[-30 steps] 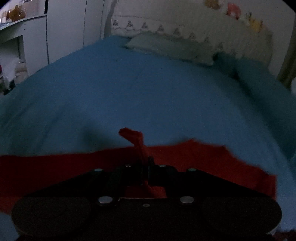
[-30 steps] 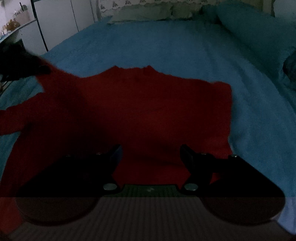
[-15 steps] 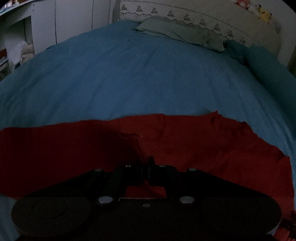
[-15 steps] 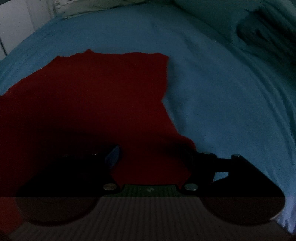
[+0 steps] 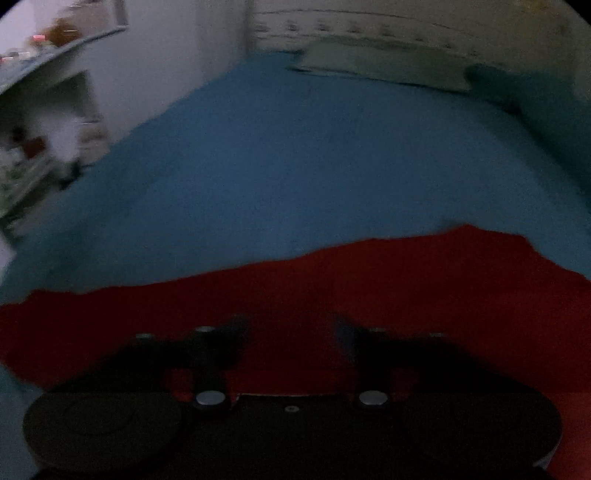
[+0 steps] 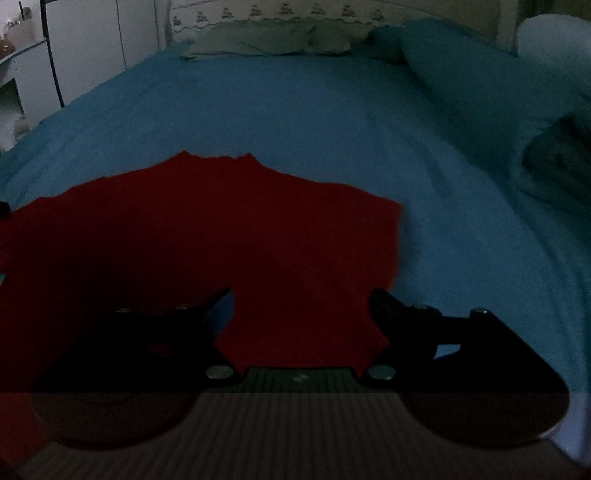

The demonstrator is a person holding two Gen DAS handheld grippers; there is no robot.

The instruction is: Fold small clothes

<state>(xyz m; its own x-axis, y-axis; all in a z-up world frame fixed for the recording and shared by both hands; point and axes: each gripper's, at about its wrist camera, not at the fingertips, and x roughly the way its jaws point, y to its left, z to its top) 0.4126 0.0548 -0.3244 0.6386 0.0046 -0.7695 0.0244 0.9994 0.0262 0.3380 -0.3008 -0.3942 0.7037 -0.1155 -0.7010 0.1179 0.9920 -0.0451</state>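
Red garment (image 6: 207, 236) spread flat on the blue bedsheet (image 6: 314, 110), in the near part of the bed. In the right wrist view: a neckline notch at the far edge, pointing toward the pillows, and the right side edge running straight down toward the camera. In the left wrist view: only a wide red band (image 5: 369, 288) across the lower part, with an uneven far edge.

Right gripper (image 6: 301, 295) low over the garment's near right part, fingers wide apart, nothing between them but red cloth below. Right fingertip close to the garment's side edge; touching or not, cannot tell. Left gripper (image 5: 291, 325) also over the red cloth, fingers apart, nothing clamped; this view blurred.

Further out: pale green pillow (image 6: 266, 37) at the head of the bed, in front of a headboard cover with embroidered trim (image 6: 280, 9). Rolled blue blanket (image 6: 480, 85) along the right side. White cabinet doors (image 6: 99, 40) and a shelf with small objects (image 5: 55, 40) at the left, too blurred to name.
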